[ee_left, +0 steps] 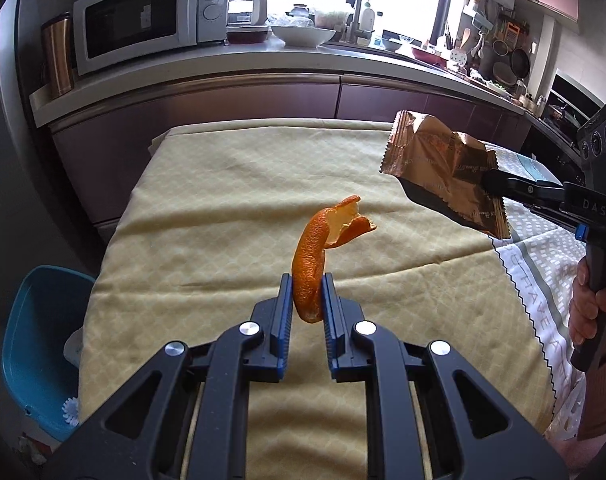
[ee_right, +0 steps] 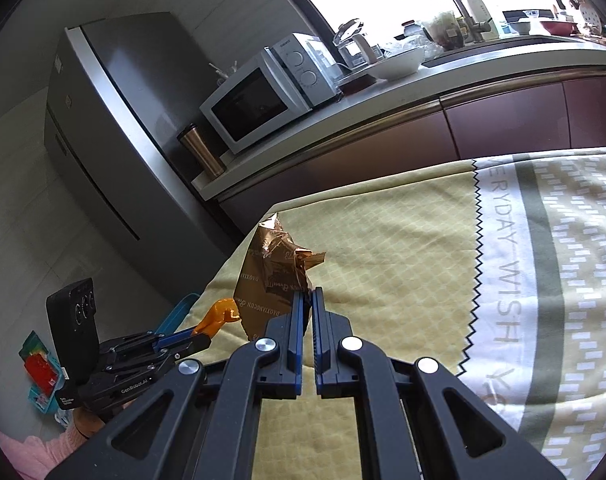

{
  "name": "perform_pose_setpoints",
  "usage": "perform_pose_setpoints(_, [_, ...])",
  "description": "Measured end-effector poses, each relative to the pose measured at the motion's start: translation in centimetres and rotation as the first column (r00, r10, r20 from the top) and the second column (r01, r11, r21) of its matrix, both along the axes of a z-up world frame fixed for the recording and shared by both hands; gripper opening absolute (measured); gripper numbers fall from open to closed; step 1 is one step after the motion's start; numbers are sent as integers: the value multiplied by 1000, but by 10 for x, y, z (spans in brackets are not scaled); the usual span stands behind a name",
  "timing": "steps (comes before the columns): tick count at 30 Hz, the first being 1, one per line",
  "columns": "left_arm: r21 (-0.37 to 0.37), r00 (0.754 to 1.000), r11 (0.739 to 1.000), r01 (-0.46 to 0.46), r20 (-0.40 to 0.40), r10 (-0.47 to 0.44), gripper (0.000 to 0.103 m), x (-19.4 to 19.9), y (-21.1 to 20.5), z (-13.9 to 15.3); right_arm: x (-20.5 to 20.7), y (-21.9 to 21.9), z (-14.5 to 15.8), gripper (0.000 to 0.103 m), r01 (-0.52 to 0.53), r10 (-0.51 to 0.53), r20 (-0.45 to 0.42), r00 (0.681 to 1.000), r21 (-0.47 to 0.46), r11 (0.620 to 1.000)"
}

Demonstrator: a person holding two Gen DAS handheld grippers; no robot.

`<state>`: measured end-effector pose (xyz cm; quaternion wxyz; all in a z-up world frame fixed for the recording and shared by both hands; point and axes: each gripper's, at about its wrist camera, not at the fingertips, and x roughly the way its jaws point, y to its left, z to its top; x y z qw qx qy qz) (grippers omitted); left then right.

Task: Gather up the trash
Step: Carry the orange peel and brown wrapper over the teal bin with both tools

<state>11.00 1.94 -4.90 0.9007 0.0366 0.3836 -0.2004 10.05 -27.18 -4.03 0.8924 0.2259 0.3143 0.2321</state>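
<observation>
An orange peel is clamped upright in the left gripper; a crumpled bronze snack wrapper is pinched by the right gripper, above the yellow tablecloth.

We see orange peel: pebbled, matt outer skin, paler inner side. Wrapper: crinkled copper foil, glossy. Cloth on surface: yellow woven fabric, matt, faint diamond pattern. Fingers: black matt plastic, ribbed blue pads, probably rubber. Shiny metal screws.
</observation>
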Motion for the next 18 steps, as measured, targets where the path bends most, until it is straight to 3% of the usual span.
perform_pose_setpoints(18, [-20,996,996,-91,22,91,15,-28,63,3,1,63,4,3,-110,110,-5,994,11,994])
